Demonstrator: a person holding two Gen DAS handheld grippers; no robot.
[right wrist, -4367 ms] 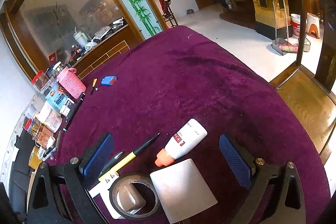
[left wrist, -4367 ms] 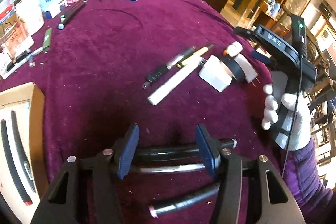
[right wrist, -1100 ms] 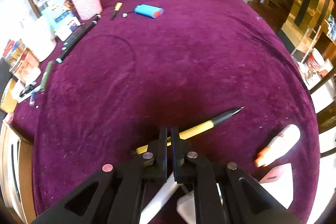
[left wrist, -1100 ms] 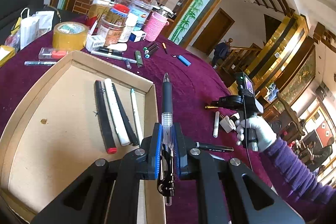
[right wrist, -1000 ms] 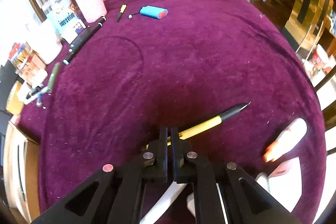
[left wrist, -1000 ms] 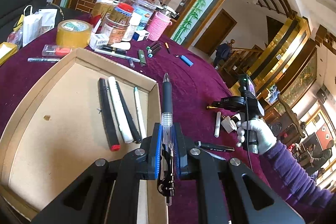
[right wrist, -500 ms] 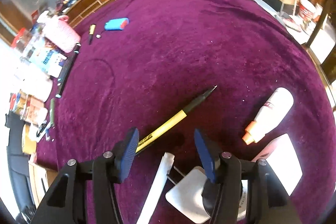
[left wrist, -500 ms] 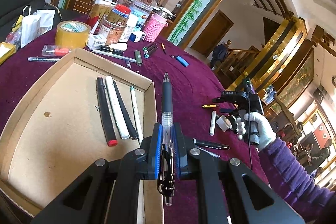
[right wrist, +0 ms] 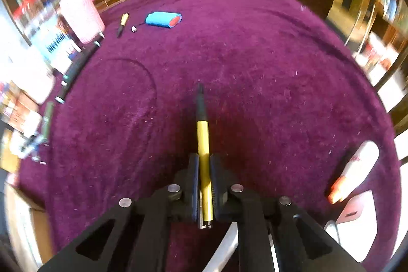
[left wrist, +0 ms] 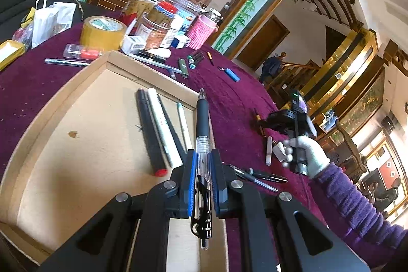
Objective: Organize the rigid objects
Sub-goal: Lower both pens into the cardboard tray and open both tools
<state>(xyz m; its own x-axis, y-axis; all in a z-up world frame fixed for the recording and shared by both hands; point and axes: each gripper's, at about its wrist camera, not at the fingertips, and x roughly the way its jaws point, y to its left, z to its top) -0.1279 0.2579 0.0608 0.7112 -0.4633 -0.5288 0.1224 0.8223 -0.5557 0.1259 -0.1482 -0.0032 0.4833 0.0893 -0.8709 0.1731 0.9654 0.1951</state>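
My left gripper is shut on a clear pen with a black grip, which points forward above the right rim of the cardboard tray. Several pens lie side by side in that tray. My right gripper hangs over the purple cloth. Its jaws are closing, and the pads press on a yellow and black pen that runs forward between them. In the left wrist view, a gloved hand holds the right gripper at the right.
Two black pens and a white stick lie on the cloth right of the tray. A white bottle with an orange cap lies lower right. A blue case, a pink cup, a tape roll and jars stand further back.
The right gripper opened over the yellow pen lying on the cloth, then shut on it; the pen now runs along the fingers. The left gripper with its pen shifted slightly over the tray.
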